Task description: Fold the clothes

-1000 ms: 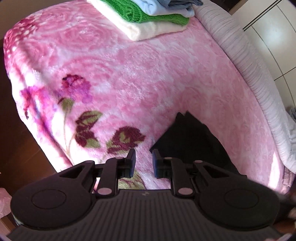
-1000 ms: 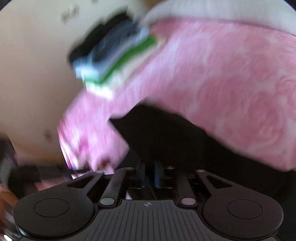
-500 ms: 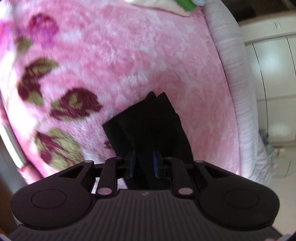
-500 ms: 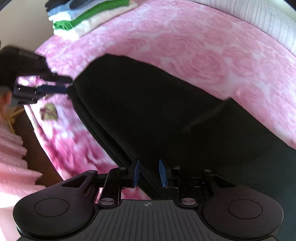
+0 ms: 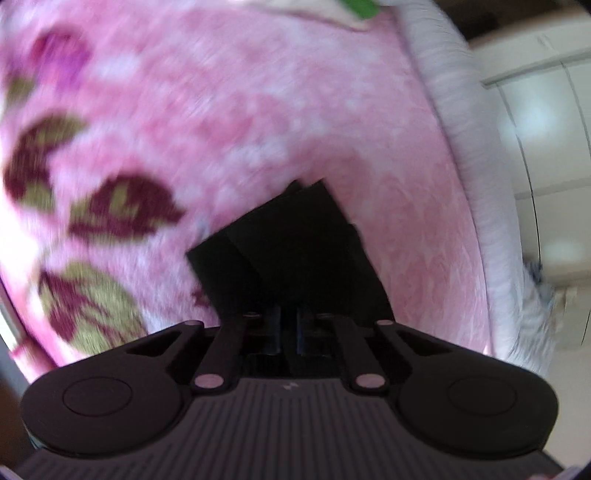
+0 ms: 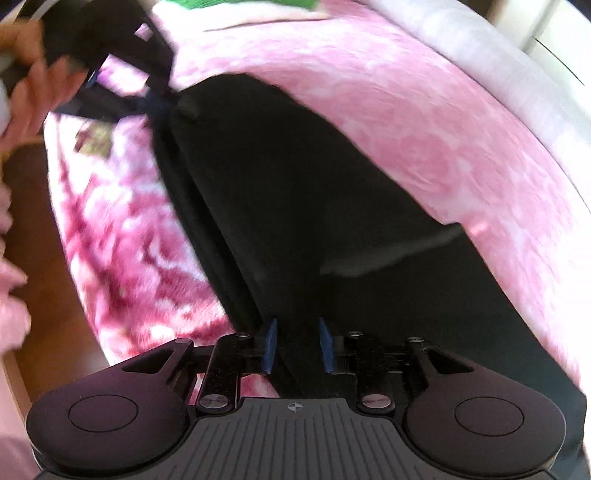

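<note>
A black garment (image 6: 295, 206) lies folded lengthwise on the pink floral blanket (image 6: 424, 122). In the left wrist view my left gripper (image 5: 287, 328) is shut on one corner of the black garment (image 5: 295, 251). The left gripper also shows in the right wrist view (image 6: 162, 103), pinching the garment's far end. My right gripper (image 6: 295, 347) is open, its blue-padded fingers straddling the garment's near edge without clamping it.
A stack of folded clothes, green and cream (image 6: 243, 7), sits at the far end of the blanket; its edge shows in the left wrist view (image 5: 354, 11). A pale ribbed bolster (image 5: 465, 147) runs along the blanket's right side. White cabinets (image 5: 546, 129) stand beyond.
My left gripper moved onto the garment's corner and closed on it. My right gripper, shut a second ago, has opened and stays open. Both views shifted along the garment.
</note>
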`<state>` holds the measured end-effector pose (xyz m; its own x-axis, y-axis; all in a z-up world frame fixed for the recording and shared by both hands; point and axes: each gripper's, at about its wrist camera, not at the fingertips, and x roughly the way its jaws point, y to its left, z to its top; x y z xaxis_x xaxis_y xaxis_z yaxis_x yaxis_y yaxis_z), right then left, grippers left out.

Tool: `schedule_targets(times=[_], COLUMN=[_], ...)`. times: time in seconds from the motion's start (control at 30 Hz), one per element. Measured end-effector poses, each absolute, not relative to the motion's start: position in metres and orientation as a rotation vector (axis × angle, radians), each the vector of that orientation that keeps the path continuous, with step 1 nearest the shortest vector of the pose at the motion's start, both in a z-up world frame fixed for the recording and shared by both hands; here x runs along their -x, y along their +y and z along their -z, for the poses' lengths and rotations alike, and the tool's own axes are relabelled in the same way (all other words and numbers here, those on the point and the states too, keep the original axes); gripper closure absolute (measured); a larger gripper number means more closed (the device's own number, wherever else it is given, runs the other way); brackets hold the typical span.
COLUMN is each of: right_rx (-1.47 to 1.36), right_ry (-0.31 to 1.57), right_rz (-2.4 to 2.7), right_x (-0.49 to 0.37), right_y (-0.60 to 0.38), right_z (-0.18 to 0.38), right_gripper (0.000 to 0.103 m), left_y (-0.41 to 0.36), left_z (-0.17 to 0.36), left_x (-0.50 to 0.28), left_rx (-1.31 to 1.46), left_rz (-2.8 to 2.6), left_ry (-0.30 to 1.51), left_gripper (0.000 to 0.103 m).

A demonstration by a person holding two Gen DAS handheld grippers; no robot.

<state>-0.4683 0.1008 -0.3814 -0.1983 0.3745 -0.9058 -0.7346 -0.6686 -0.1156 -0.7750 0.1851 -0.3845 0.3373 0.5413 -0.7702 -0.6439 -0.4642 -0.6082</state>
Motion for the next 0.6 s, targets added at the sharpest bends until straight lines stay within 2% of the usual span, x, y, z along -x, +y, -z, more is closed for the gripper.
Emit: schedule_targets(times=[0.13, 0.37, 0.47, 0.53, 0.6], right_rx=[1.300, 1.317, 1.316, 1.300, 1.274], right_ry=[0.445, 0.452, 0.471, 0.530, 0.585], right_rz=[-1.973, -2.000, -1.983, -1.954, -1.940], right_x=[0.466, 0.469, 0.471, 0.470, 0.467], right_y=[0.095, 0.087, 0.088, 0.093, 0.097], right_z=[0.376, 0.382, 0.389, 0.392, 0.388], right_gripper=[0.099, 0.100, 0.099, 0.097, 0.081], left_y=[0.176, 0.173, 0.174, 0.175, 0.174], left_z=[0.364, 0.390, 0.394, 0.389, 0.379], left_x=[0.769, 0.766, 0.761, 0.756, 0.750], left_rx=[1.323, 1.234, 1.182, 1.150, 1.105], left_rz=[-1.370, -1.353, -1.353, -1.360, -1.388], left_ry=[0.201, 0.369, 0.420, 0.467, 0.524], left_gripper=[0.099, 0.098, 0.094, 0.093, 0.091])
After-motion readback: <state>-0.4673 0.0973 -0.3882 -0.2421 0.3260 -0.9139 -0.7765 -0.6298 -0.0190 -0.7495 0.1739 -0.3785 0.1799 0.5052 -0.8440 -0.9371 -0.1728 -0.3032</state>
